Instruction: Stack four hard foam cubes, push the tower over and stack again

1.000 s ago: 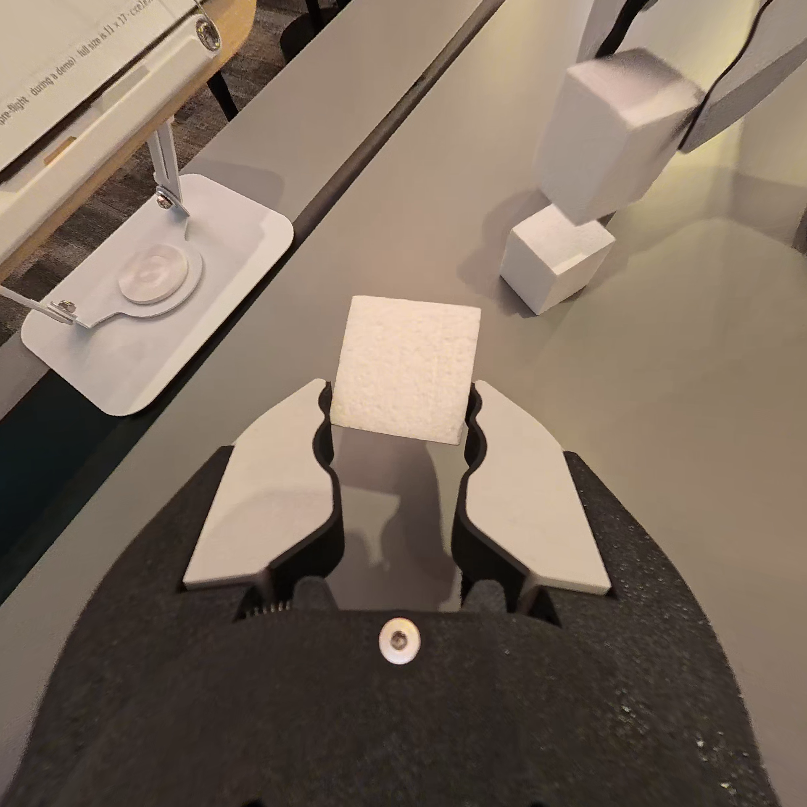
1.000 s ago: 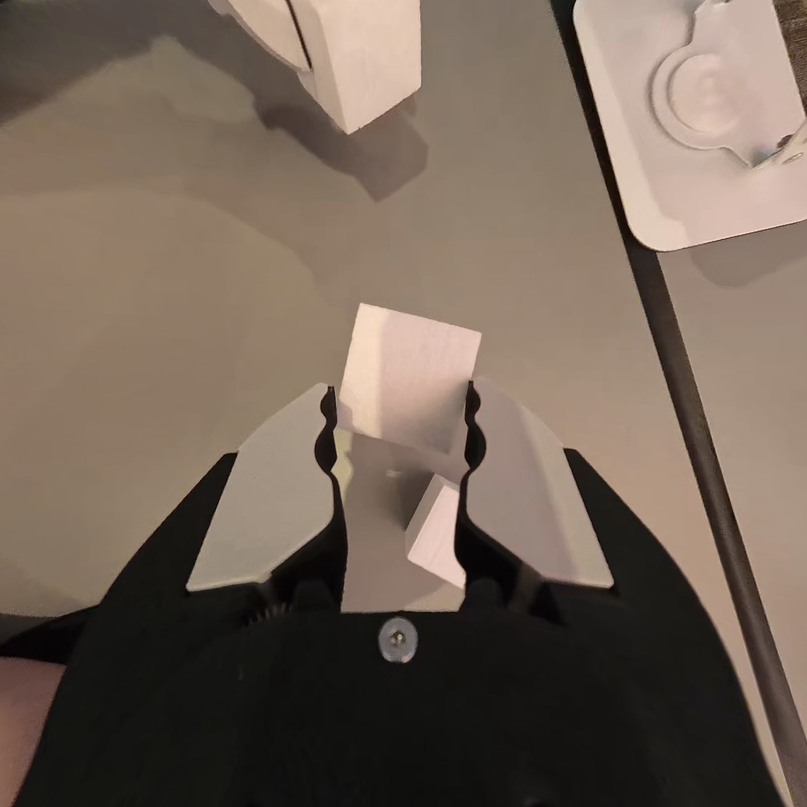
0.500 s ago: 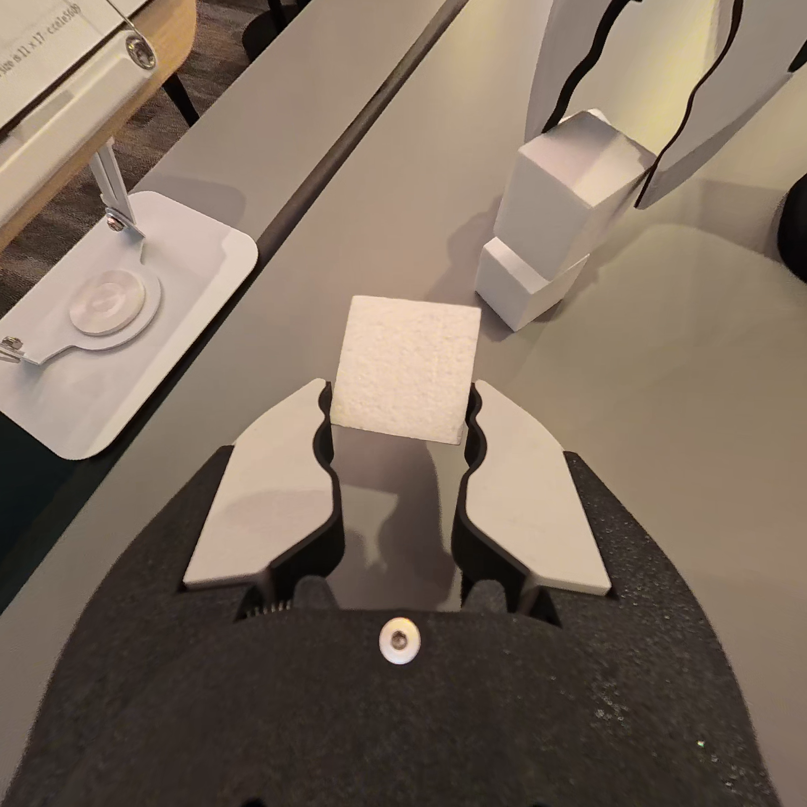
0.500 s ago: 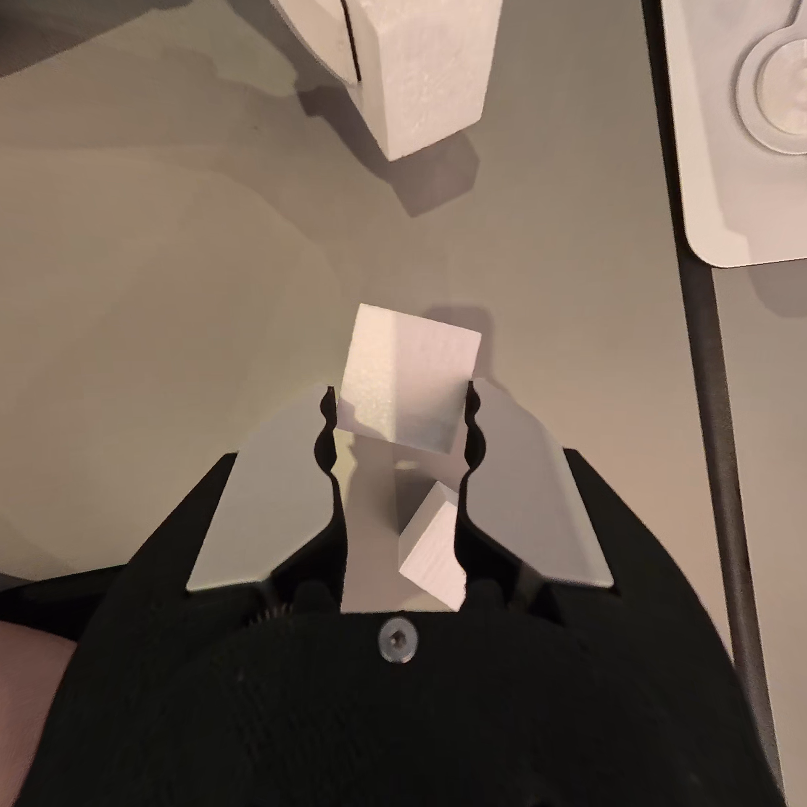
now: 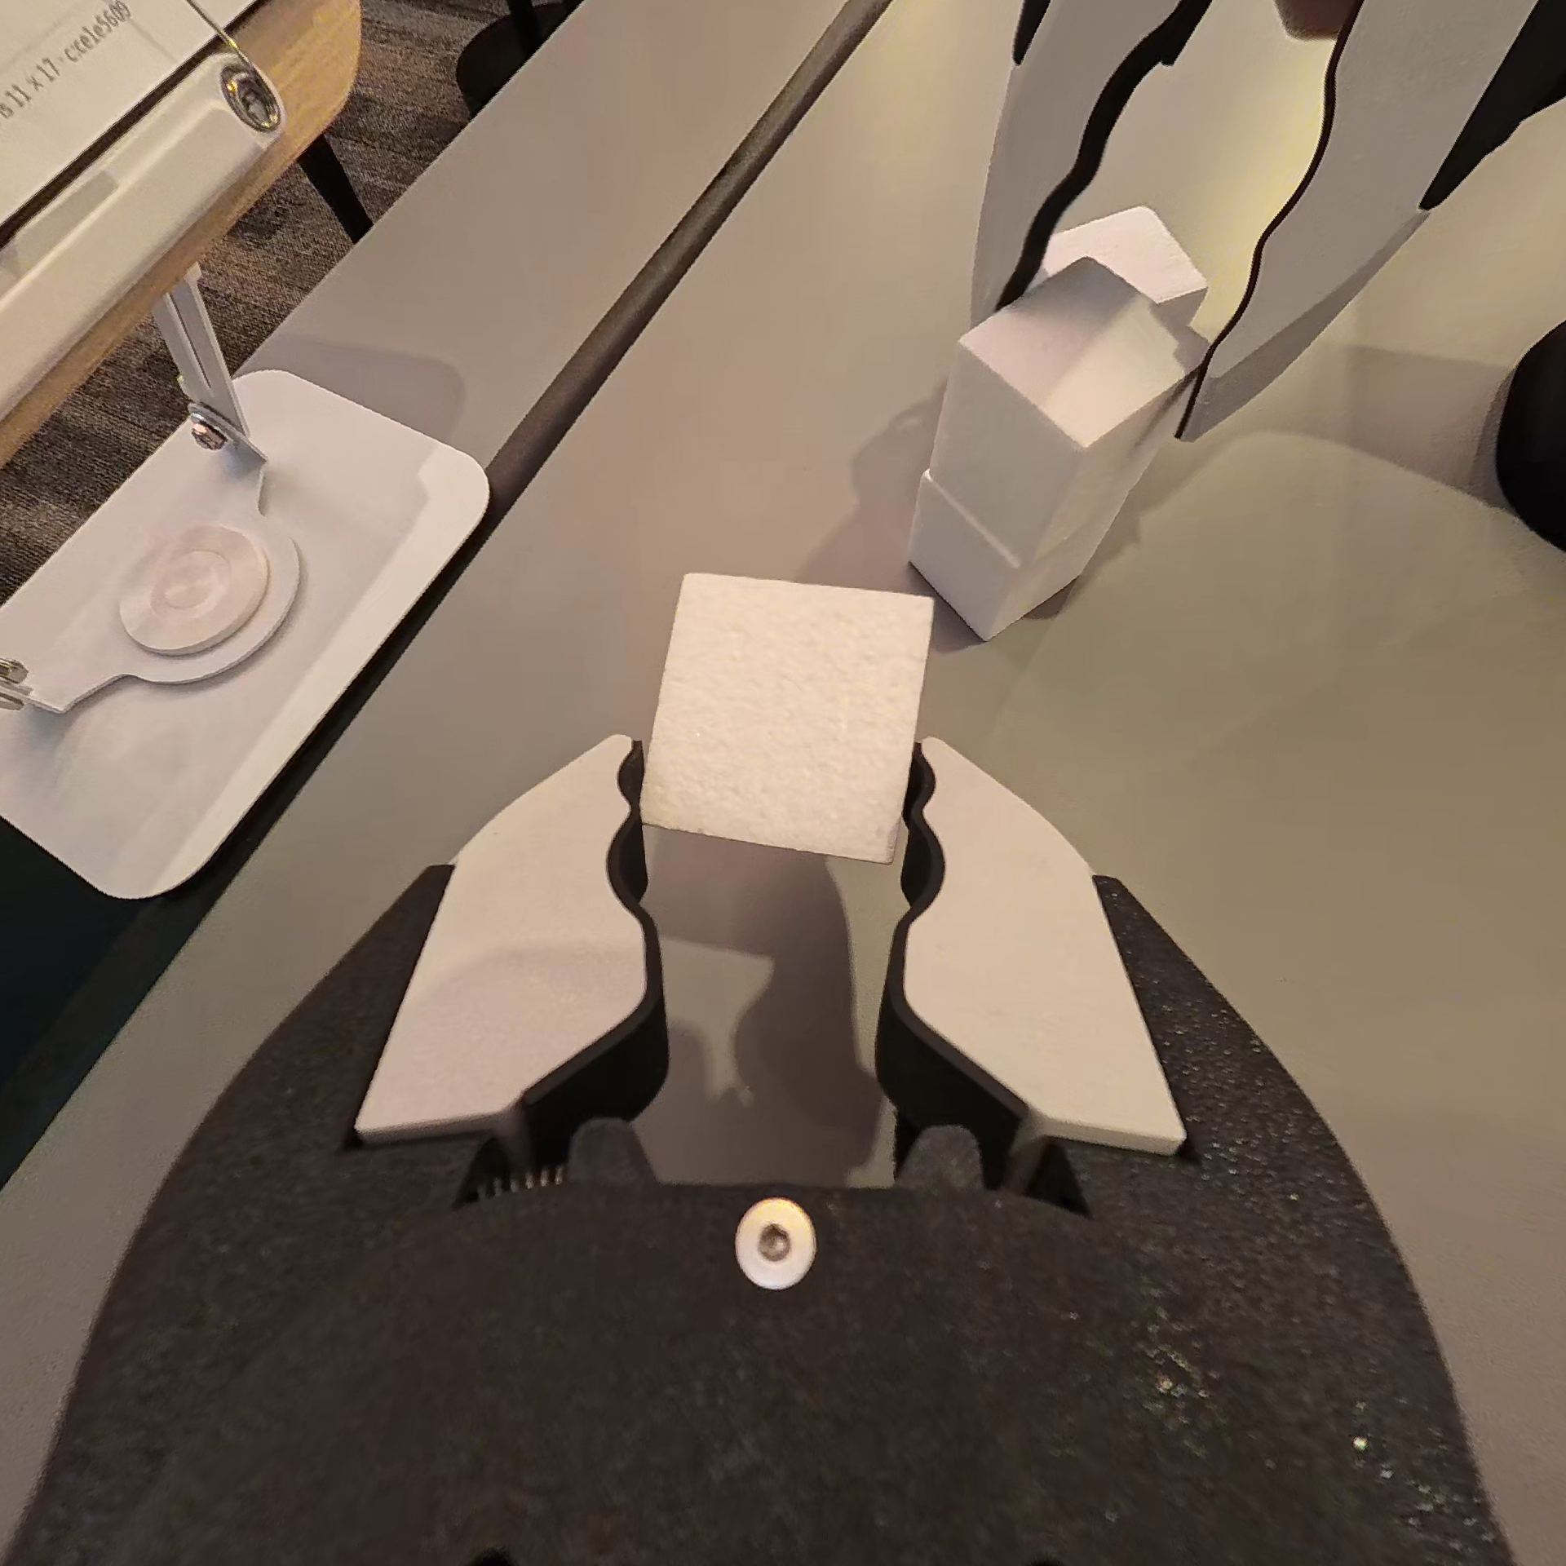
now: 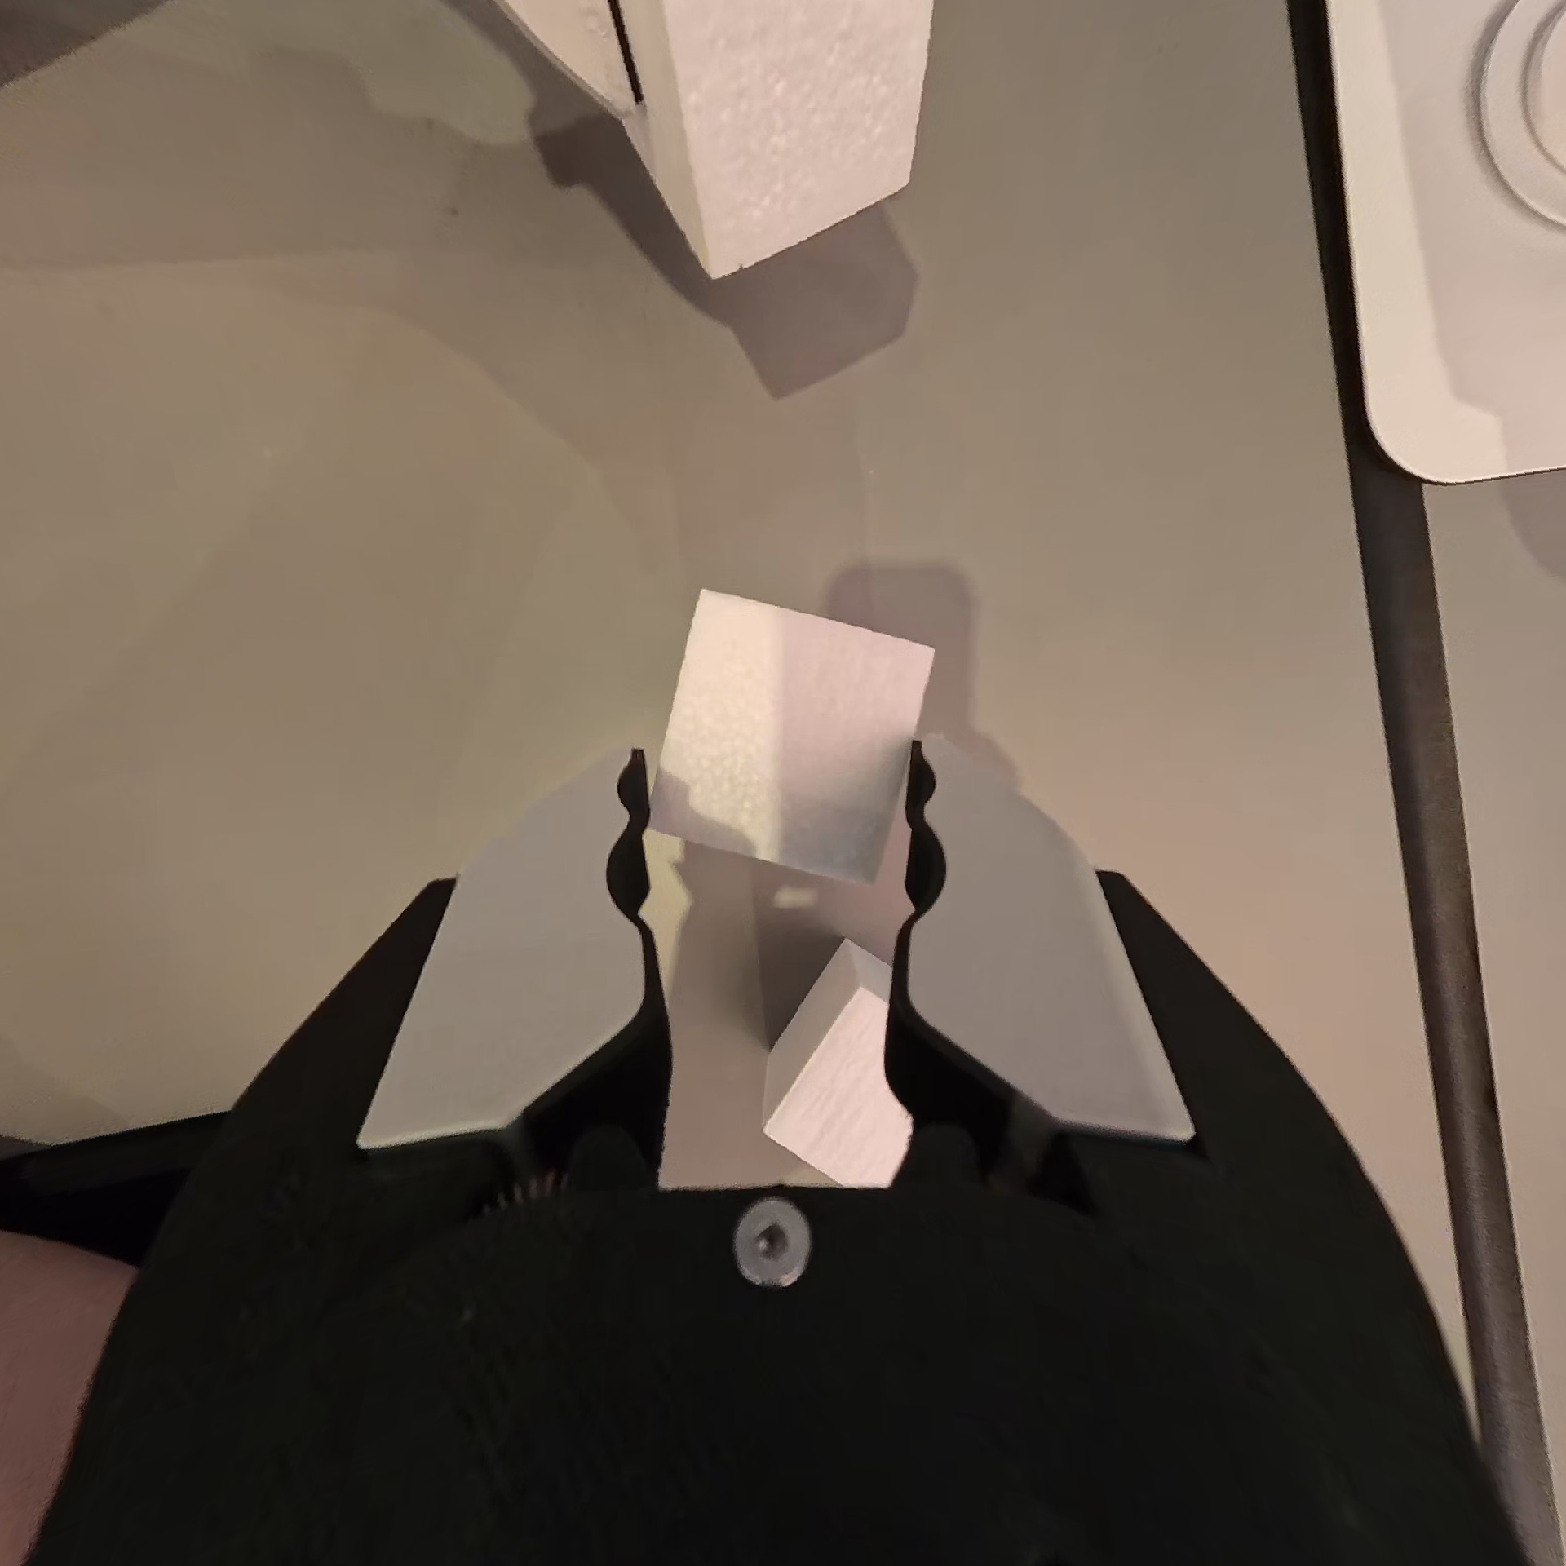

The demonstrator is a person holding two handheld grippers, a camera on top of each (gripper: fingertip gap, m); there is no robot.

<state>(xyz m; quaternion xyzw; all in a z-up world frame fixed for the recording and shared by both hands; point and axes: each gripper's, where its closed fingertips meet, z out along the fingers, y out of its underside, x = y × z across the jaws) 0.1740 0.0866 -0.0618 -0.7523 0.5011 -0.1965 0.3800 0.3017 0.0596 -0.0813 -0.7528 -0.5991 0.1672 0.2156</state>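
My left gripper (image 5: 775, 754) is shut on a white foam cube (image 5: 784, 720) and holds it above the grey table (image 5: 1271, 763). My right gripper (image 5: 1102, 356) comes down from above, shut on a second cube (image 5: 1059, 398). That cube sits askew on, or just above, a third cube (image 5: 983, 551) on the table. A white corner of another cube (image 5: 1135, 246) shows behind them. In the right wrist view my right gripper (image 6: 775, 754) grips its cube (image 6: 788, 729). A cube (image 6: 839, 1093) lies low between the fingers. The left gripper's cube (image 6: 788, 127) is at the top.
A white stand base plate (image 5: 212, 593) lies on the adjoining table, past a dark seam (image 5: 661, 254); both also show in the right wrist view (image 6: 1483, 212), (image 6: 1398, 763). A wooden table with papers (image 5: 127, 127) is at the far left. A dark object (image 5: 1538, 441) sits at the right edge. Spacing between my two grippers at the tips: around 15 cm. Between my right fingertips and the dark seam (image 5: 661, 254) there is roughly 20 cm. It is also in sight in the right wrist view (image 6: 1459, 910).
My right gripper has lowered its cube from above and beside the table cube down onto it. My left gripper has moved closer to that stack, still holding its cube.
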